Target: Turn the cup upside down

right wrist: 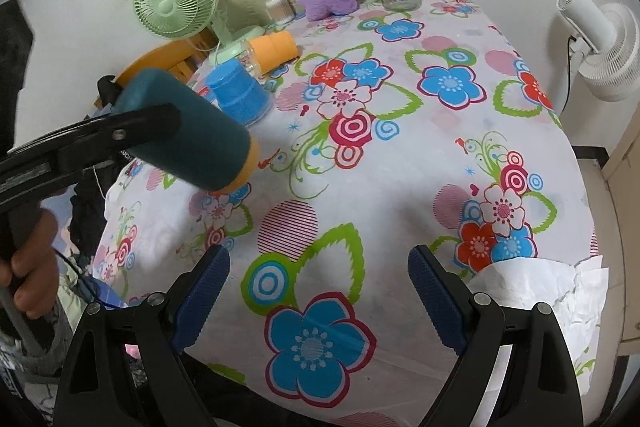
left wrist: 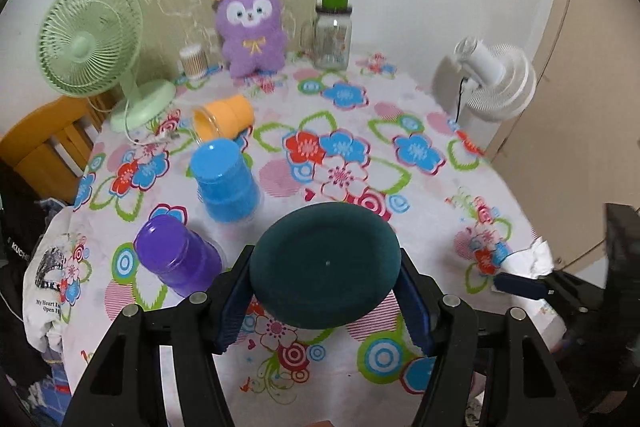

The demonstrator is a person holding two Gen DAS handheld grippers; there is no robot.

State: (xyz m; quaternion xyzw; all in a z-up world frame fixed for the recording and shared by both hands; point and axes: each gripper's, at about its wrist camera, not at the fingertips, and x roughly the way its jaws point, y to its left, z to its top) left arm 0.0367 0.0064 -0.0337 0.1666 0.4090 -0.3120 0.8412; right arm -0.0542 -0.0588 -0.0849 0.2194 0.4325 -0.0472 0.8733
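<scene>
My left gripper [left wrist: 324,303] is shut on a dark teal cup [left wrist: 325,265], whose flat base faces the camera. In the right wrist view the teal cup [right wrist: 192,131] is held tilted above the table's left side, with its mouth pointing down and to the right. A purple cup [left wrist: 176,255] and a blue cup [left wrist: 226,179] stand upside down on the floral tablecloth [left wrist: 420,195]. An orange cup [left wrist: 224,117] lies on its side behind them. My right gripper [right wrist: 320,291] is open and empty over the table's near edge.
A green fan [left wrist: 92,39], a purple plush toy [left wrist: 252,27], a glass jar with a green lid [left wrist: 332,35] and a cotton-swab tub [left wrist: 194,61] stand along the back. A white fan [left wrist: 492,79] stands at the right. Crumpled white paper [right wrist: 552,291] lies near the right edge.
</scene>
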